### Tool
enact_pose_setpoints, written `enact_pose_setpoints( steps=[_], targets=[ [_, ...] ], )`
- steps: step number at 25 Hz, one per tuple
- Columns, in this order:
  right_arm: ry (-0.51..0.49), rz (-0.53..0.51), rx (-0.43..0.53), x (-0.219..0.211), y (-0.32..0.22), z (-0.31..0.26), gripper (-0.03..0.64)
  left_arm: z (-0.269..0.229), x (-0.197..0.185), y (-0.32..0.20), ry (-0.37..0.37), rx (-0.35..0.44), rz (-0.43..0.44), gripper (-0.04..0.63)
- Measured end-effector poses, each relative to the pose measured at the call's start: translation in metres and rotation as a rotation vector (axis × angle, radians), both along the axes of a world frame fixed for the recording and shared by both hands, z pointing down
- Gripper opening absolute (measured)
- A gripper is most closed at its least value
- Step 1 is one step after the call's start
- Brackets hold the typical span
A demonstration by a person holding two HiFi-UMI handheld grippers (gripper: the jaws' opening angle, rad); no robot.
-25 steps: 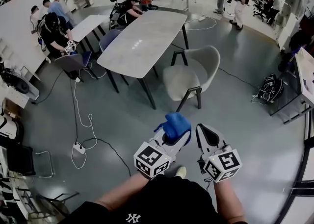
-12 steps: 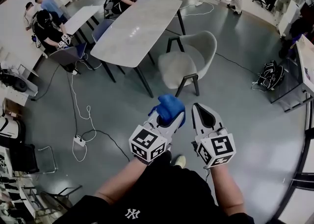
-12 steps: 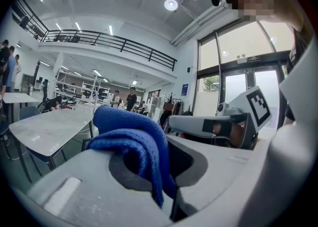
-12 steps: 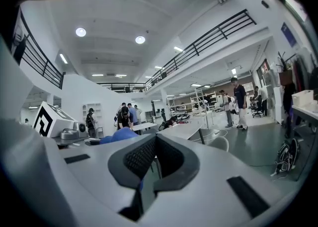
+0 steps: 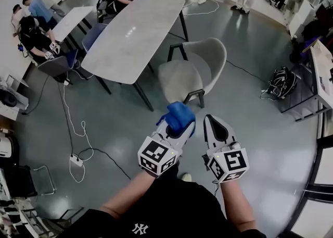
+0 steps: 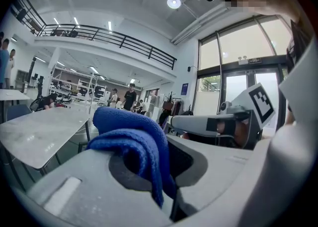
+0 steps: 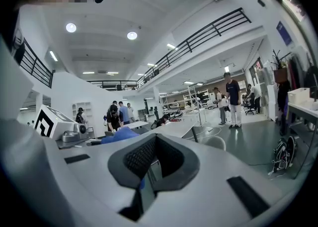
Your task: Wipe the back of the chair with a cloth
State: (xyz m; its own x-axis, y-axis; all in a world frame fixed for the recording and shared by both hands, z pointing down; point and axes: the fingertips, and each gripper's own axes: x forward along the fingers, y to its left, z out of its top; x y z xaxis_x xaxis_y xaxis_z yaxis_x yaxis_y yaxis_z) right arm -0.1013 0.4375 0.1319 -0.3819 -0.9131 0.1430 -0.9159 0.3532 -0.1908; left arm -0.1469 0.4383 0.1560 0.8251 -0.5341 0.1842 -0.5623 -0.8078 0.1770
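Note:
A pale grey chair point(image 5: 192, 70) with black legs stands at the near corner of a long grey table point(image 5: 130, 34), its curved back turned to the right. In front of me, short of the chair, my left gripper point(image 5: 174, 123) is shut on a bunched blue cloth point(image 5: 178, 116). The left gripper view shows the cloth point(image 6: 131, 139) folded over the jaws of the left gripper point(image 6: 149, 156). Beside it on the right, my right gripper point(image 5: 216, 125) is shut and holds nothing. The right gripper view shows the right gripper point(image 7: 154, 159), the cloth point(image 7: 119, 135) at its left and the chair point(image 7: 213, 143) ahead.
A black backpack point(image 5: 281, 83) lies on the floor right of the chair. White cables and a power strip point(image 5: 76, 160) run over the floor at the left. People sit at a smaller table point(image 5: 34, 28) far left. A desk edge point(image 5: 322, 70) lines the right side.
The chair and table have come nearer and slid left in the head view as I walk forward. Both grippers keep the same pose, the cloth still held.

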Motion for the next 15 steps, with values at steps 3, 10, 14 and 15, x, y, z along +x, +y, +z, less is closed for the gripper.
enact_pose_setpoints(
  steps=[3,10,14,15],
  targets=[
    [0.007,0.022,-0.003,-0.003,-0.042,-0.001,0.012,0.000,0.001,-0.042,-0.011,0.021,0.025,0.060],
    [0.013,0.090,-0.021,-0.002,-0.123,0.001,0.013,0.007,0.008,-0.122,-0.024,0.039,0.116,0.060],
    [0.022,0.108,-0.033,0.005,-0.156,0.005,0.013,0.017,0.019,-0.158,-0.030,0.017,0.144,0.060],
    [0.020,0.112,-0.031,0.009,-0.163,0.005,0.012,0.020,0.023,-0.165,-0.033,0.014,0.153,0.060]
  ],
)
